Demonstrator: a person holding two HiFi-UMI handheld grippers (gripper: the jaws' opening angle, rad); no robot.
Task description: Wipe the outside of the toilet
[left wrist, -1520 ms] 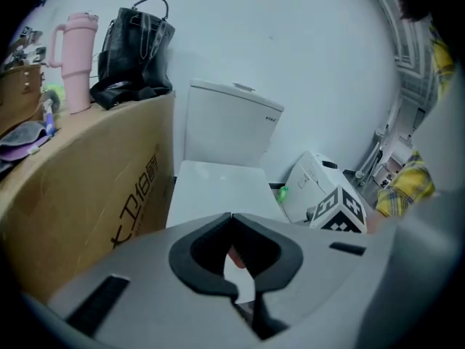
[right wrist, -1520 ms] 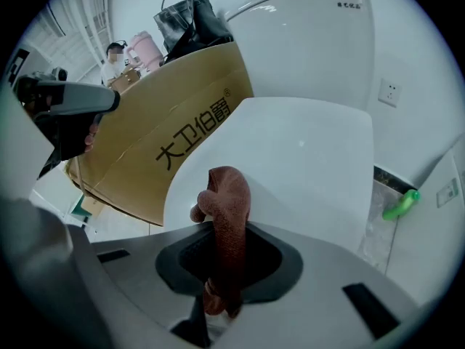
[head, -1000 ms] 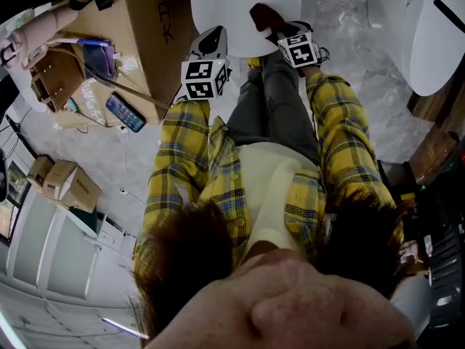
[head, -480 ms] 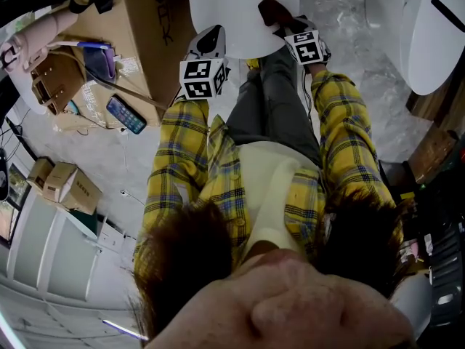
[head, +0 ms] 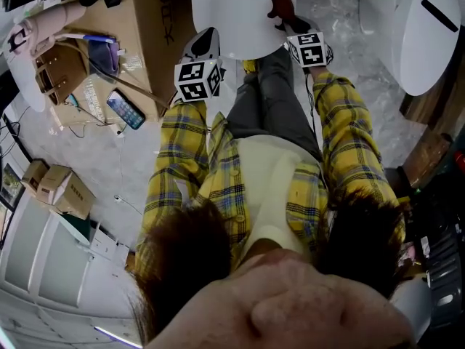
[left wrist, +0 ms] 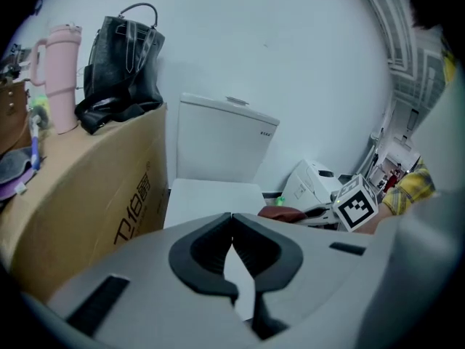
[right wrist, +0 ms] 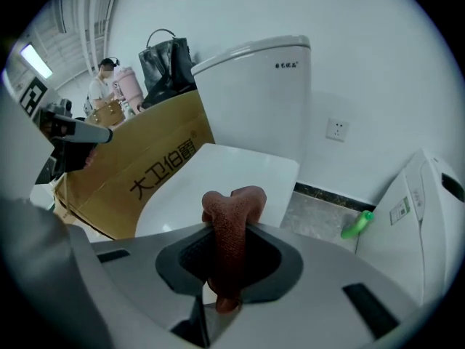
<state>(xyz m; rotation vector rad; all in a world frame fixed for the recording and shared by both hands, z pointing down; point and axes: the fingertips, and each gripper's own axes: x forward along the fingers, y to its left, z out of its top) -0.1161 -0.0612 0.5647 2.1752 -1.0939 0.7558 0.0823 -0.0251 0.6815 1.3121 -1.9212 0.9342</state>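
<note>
Head view: my hair (head: pixel 182 260) and yellow plaid shirt (head: pixel 349 137) fill the lower frame; the white toilet (head: pixel 243 13) is cut off at top centre. My right gripper (right wrist: pixel 232 231) clamps a nubbly rust-brown cloth (right wrist: pixel 234 202) before the glossy, rounded lid (right wrist: pixel 240 167). My left gripper (left wrist: pixel 232 220) is closed, empty.

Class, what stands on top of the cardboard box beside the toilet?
A black handbag and a pink tumbler stand on the cardboard box; anything behind the handbag is hidden.

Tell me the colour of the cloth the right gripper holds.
A reddish-brown cloth, clearest in the right gripper view.
</note>
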